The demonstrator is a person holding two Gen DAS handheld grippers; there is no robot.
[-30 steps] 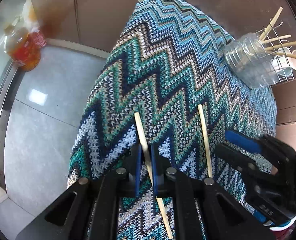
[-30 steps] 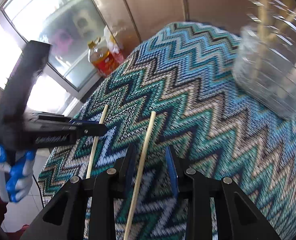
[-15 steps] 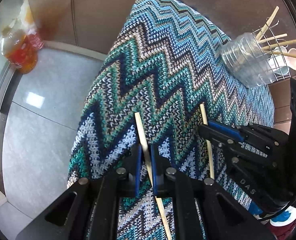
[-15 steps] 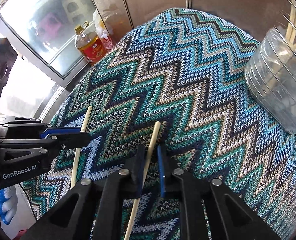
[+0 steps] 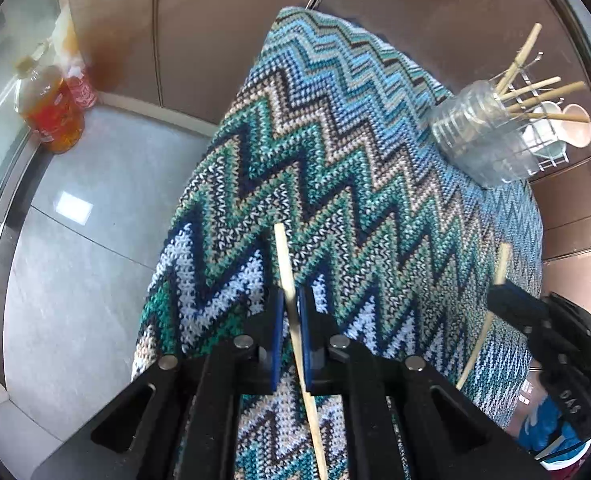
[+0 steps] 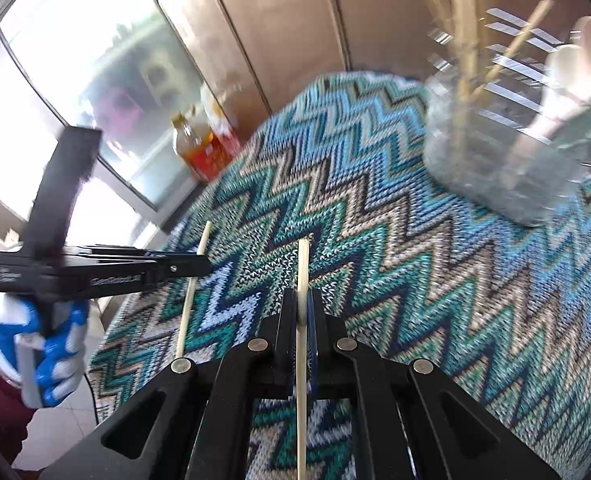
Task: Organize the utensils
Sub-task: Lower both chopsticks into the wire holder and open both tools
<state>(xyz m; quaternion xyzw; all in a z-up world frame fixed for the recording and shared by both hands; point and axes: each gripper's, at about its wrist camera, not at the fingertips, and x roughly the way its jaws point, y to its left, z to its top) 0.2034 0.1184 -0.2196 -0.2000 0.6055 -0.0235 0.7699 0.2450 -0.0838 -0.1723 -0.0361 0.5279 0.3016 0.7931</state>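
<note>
My left gripper [image 5: 290,312] is shut on a pale wooden chopstick [image 5: 284,256] and holds it above the zigzag-knit cloth [image 5: 335,140]. My right gripper [image 6: 302,308] is shut on a second chopstick [image 6: 303,264], also lifted. The right gripper with its chopstick [image 5: 500,268] shows at the right of the left wrist view; the left gripper with its chopstick [image 6: 201,244] shows at the left of the right wrist view. A clear plastic jar [image 5: 475,136] holding several chopsticks stands at the cloth's far right; it looks blurred in the right wrist view [image 6: 495,160].
A wire rack [image 5: 543,148] with white spoons stands behind the jar. An oil bottle [image 5: 49,116] and a red packet sit on the floor by the window. The cloth's left edge drops to grey floor tiles [image 5: 75,240]. Brown panels form the back wall.
My right gripper has closed on its chopstick, lifted it off the cloth and swung toward the jar. My left gripper still holds its chopstick, little moved.
</note>
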